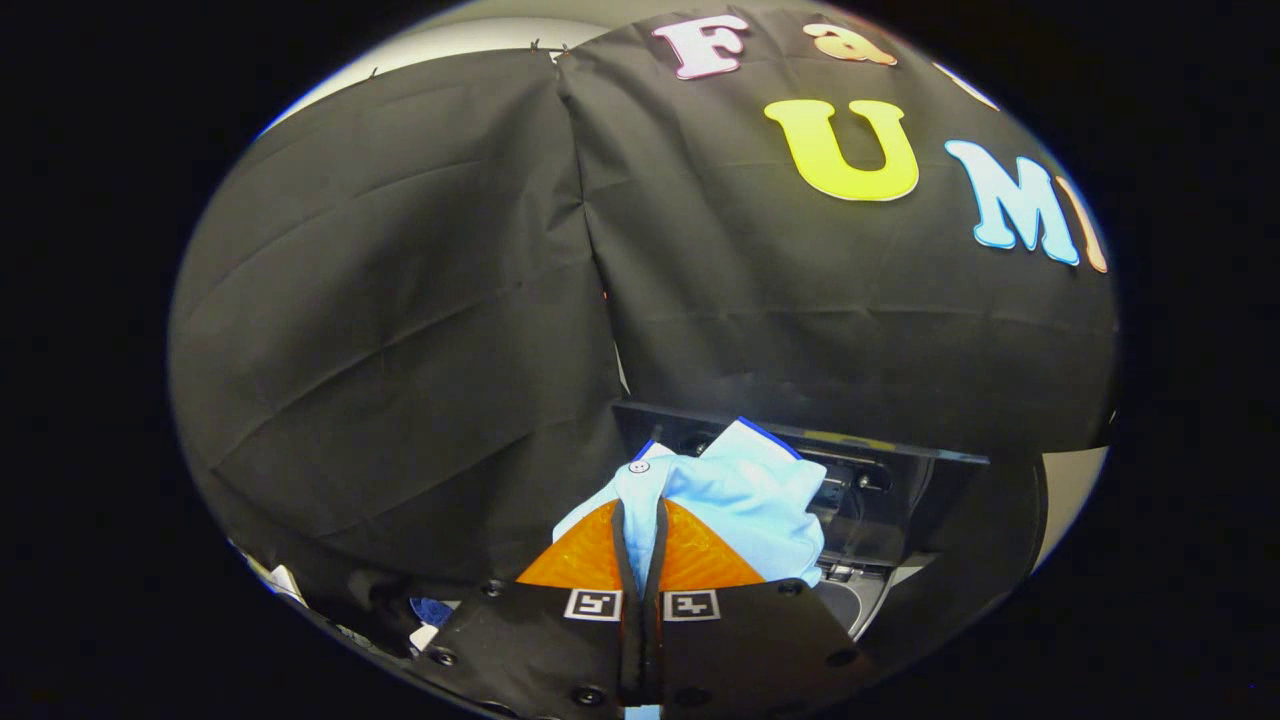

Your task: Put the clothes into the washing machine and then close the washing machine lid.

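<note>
Black cloth is hanging behind as the gripper [640, 525] is pinching the shirt [745, 495] before the washer [880, 490]; next, lowering it inside.

You get a dim booth: the black cloth wall [400, 300] soaks up light, with a soft sheen across its folds. Straight lines bow strongly outward. The pale blue garment [750, 500] reads bright and sharp.

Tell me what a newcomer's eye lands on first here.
The light blue garment, bunched and pinched between the gripper fingers, which are shut on it. Just beyond it stands the washing machine's dark raised lid, with the booth's black cloth wall hanging behind everything.
</note>
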### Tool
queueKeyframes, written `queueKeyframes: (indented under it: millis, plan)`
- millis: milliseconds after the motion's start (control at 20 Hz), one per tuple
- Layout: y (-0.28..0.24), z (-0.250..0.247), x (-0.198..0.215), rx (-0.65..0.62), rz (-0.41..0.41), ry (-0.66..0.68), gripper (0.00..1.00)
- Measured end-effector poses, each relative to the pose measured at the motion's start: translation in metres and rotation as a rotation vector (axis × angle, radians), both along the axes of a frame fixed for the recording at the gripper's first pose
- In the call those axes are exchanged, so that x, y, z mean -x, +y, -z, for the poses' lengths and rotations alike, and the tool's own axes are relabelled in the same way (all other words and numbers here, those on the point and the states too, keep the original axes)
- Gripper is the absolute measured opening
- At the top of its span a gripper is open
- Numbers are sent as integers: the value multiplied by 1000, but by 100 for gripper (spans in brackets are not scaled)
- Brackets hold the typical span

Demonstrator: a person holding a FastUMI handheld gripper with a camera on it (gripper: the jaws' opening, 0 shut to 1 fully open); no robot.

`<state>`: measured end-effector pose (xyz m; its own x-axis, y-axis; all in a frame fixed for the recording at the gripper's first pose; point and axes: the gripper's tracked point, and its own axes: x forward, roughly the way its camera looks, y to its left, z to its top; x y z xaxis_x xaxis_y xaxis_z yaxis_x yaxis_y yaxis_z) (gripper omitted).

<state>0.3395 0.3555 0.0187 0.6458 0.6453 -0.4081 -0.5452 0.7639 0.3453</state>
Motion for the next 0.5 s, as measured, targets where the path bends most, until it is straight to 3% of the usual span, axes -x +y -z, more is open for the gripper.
queueKeyframes:
  millis: [500]
  plan:
    - [9,85,3,93,14,113,1]
